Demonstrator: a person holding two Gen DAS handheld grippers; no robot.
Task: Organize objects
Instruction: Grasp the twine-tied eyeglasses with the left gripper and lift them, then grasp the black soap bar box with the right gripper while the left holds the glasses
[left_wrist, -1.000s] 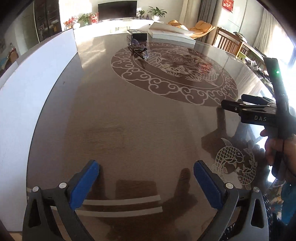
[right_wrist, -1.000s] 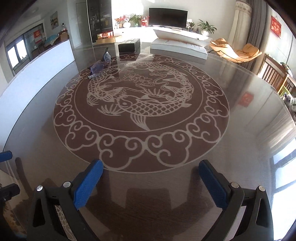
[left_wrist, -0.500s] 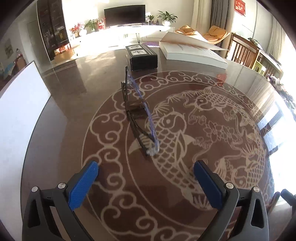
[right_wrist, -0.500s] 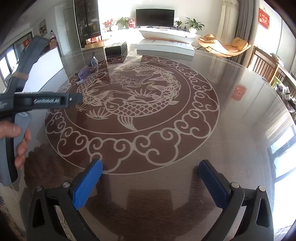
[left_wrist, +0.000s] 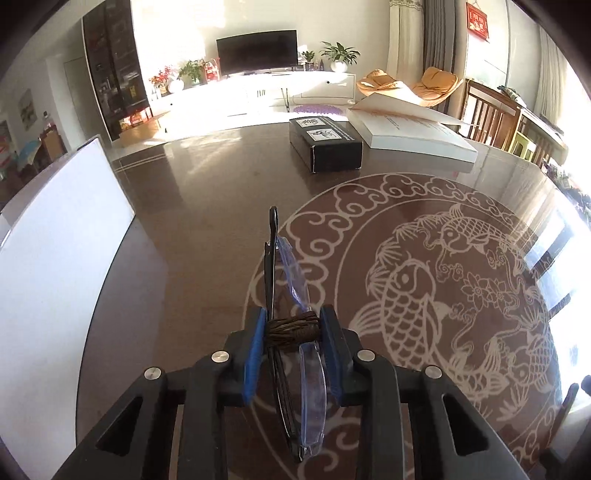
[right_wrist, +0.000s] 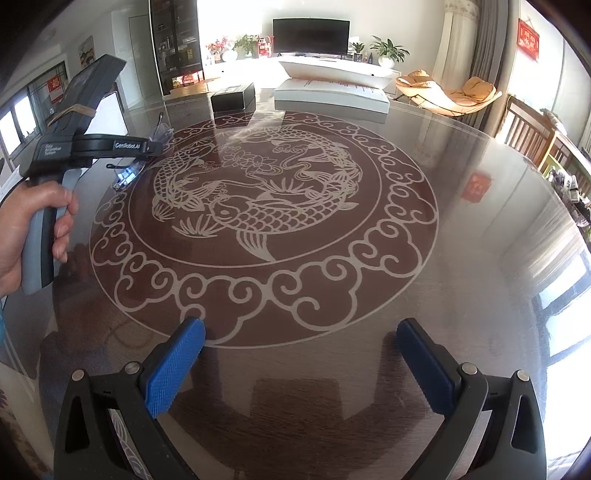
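Left hand-held gripper (left_wrist: 291, 328) just closed on folded glasses (left_wrist: 295, 354), near desk (left_wrist: 192, 229) medallion rim. Right hand-held gripper (right_wrist: 301, 354) wide open, empty. Risk: thin frame twists/slips w/ lift; lens scrape.

The glasses (left_wrist: 291, 354) run partly hidden between the left gripper's fingers (left_wrist: 255, 354).
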